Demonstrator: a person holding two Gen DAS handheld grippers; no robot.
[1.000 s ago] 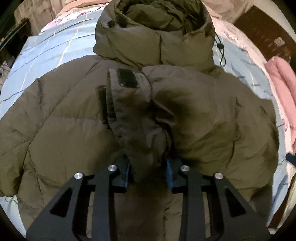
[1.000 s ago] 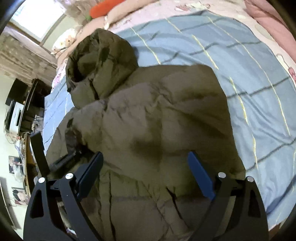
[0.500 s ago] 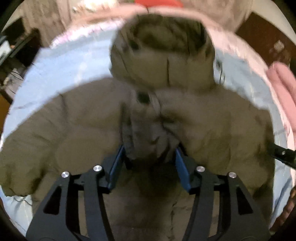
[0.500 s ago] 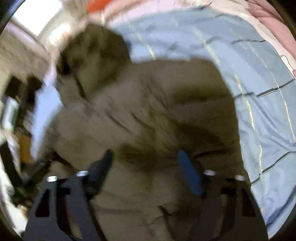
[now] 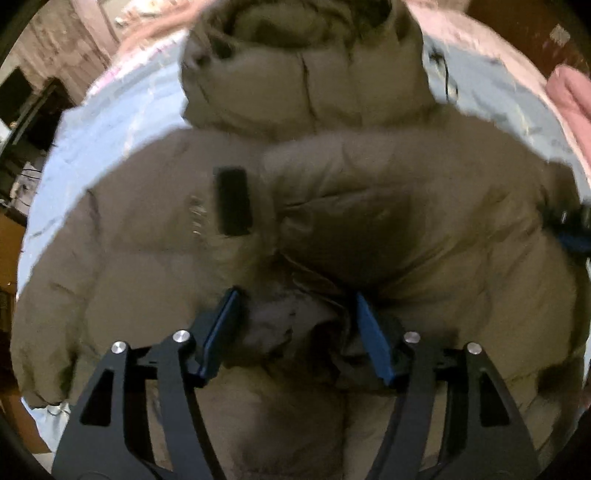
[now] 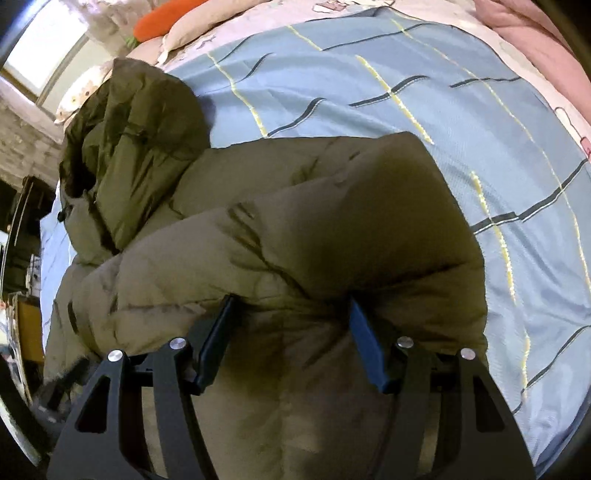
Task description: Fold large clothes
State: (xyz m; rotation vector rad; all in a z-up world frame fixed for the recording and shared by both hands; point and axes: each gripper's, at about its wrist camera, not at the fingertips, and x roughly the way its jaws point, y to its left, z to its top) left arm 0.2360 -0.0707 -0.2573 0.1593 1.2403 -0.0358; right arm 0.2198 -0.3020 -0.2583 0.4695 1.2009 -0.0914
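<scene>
Olive-green puffer jacket (image 6: 258,229), pale blue bedsheet (image 6: 424,92) (yellow and dark lines), seemingly pink blanket (image 5: 569,96)

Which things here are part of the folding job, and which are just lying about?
Part of the job:
- olive puffer jacket, hood included
- left gripper, jaws opening, jacket fabric between them
- right gripper, over the jacket's folded side

Just lying about:
- blue checked sheet underneath
- pink blanket
- orange cushion

right gripper (image 6: 290,341): jaws part-spread, pressed down into a puffy fold | olive down jacket (image 6: 295,229): sleeve folded across body, hood (image 6: 125,147) at upper left | bed (image 6: 461,110): blue plaid sheet | orange pillow (image 6: 162,18) at far edge
</scene>
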